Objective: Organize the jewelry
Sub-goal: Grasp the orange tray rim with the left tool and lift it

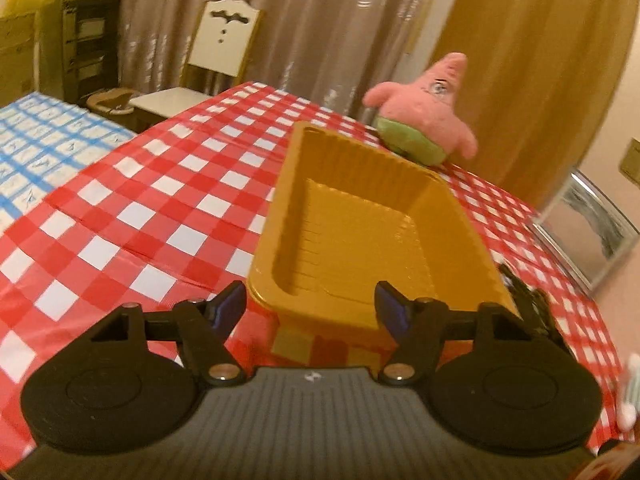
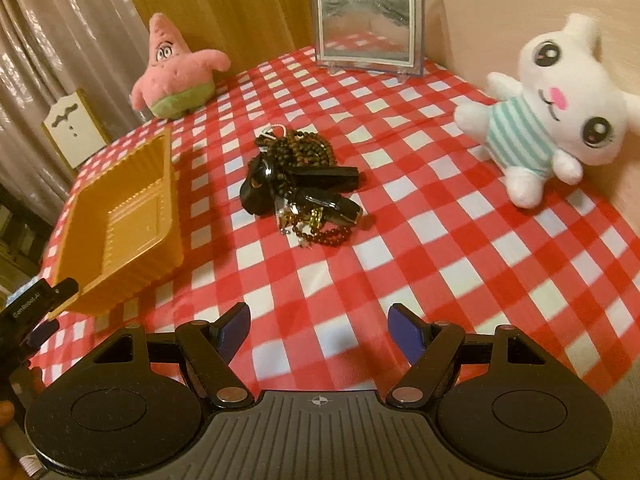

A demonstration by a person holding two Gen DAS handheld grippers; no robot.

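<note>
Where the left gripper (image 1: 310,306) pokes into the right wrist view at the lower left edge, its black body carries white lettering that reads "GenRobot.AI" (the only legible writing anywhere). Its blue-padded fingers stand apart on either side of the near end of the gold ribbed plastic tray (image 1: 360,216), not touching it, and the tray holds nothing. The right gripper (image 2: 320,326) hangs over bare cloth with its fingers wide and nothing between them.

A red-and-white checked plastic tablecloth (image 2: 420,240) covers the whole table. Near its middle, just right of the tray and apart from it, lies the jewelry pile (image 2: 302,184): dark brown bead strands tangled with glossy black pieces, a bit of gold chain and a small silver clasp. Nothing lies between the right gripper and this heap.

Farther back, a pink star-shaped plush toy with green shorts (image 2: 176,68) sits beyond the tray at the table's far left. A white plush animal in a mint-striped shirt (image 2: 556,100) leans at the right against a pale wall. A blue-framed standing picture (image 2: 368,26) closes the far edge. Behind the table hang shiny beige curtains (image 1: 300,16), with a cream chair with gold trim (image 1: 222,36) and a blue-checked surface (image 1: 44,148) off to the left.
</note>
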